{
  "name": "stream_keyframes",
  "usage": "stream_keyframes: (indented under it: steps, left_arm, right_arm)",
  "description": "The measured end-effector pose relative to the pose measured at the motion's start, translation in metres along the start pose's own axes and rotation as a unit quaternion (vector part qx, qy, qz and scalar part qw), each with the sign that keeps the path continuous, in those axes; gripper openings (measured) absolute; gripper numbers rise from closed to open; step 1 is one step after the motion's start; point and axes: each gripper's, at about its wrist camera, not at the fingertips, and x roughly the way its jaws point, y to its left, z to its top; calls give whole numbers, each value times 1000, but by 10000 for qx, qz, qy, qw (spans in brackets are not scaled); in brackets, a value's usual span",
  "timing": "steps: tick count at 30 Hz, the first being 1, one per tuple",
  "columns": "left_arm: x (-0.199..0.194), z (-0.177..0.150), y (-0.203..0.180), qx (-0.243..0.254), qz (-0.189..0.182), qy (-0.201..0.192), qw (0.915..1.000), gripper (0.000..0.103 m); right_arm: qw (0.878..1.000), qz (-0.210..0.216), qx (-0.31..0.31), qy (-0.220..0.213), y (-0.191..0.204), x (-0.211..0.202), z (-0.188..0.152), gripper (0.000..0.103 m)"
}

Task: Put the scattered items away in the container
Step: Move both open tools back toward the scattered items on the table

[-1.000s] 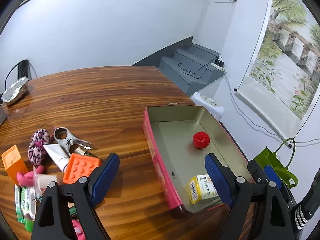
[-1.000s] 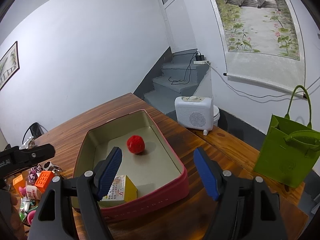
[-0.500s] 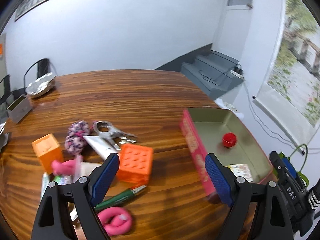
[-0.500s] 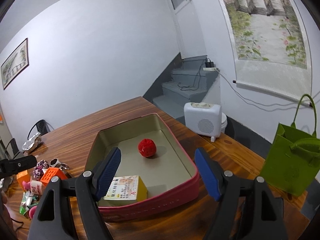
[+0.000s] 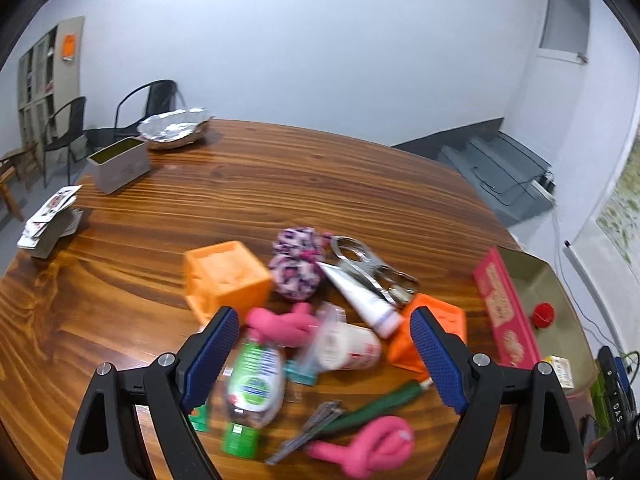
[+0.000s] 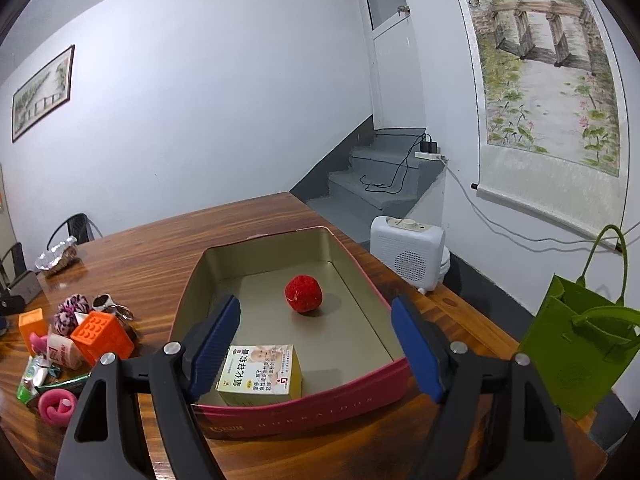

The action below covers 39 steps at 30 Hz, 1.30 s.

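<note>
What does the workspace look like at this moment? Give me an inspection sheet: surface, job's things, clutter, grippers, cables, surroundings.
Surface: wooden table, glossy.
Job's things: pink tin holds a red ball and a small box. Outside it, in a pile: two orange cubes, patterned scrunchie, white tube, pink toys, green-labelled bottle, green pen.
Clutter: playing cards, grey open box, foil dish.
Grippers: left gripper open above the pile; right gripper open over the tin; both empty.
Cables: black leads on the stairs; a white cord along the wall.
Surroundings: white heater, green bag, scroll painting, chairs.
</note>
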Motion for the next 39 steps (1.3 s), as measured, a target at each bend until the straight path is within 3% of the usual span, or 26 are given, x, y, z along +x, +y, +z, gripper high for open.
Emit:
stream_keyframes:
  steps: [5, 11, 15, 21, 28, 34, 39]
  left_arm:
    - [2, 2, 23, -45, 219, 11, 9997, 89]
    - [4, 4, 50, -232, 352, 2, 9991, 89]
    - [9, 3, 61, -333, 413, 79, 9986, 89]
    - [11, 0, 73, -417, 376, 150, 9983, 89]
    - [13, -1, 82, -517, 312, 249, 9979, 89]
    - [17, -2, 90, -591, 360, 294, 9972, 89]
    - [19, -1, 94, -637, 401, 301, 9967, 89]
  right_arm:
    - [9997, -47, -165, -190, 19, -8, 3, 81]
    - [9963, 756, -356, -182, 67, -20, 15, 83]
    - [9884, 1409, -519, 209, 108, -13, 12, 83]
    - [9763, 1815, -881, 781, 156, 7, 1, 83]
    - [9685, 1894, -678, 1469, 177, 41, -5, 83]
    - [9690, 1663, -1112, 1449, 211, 54, -12, 83]
    - [9692, 1502, -1076, 1626, 213, 72, -20, 83]
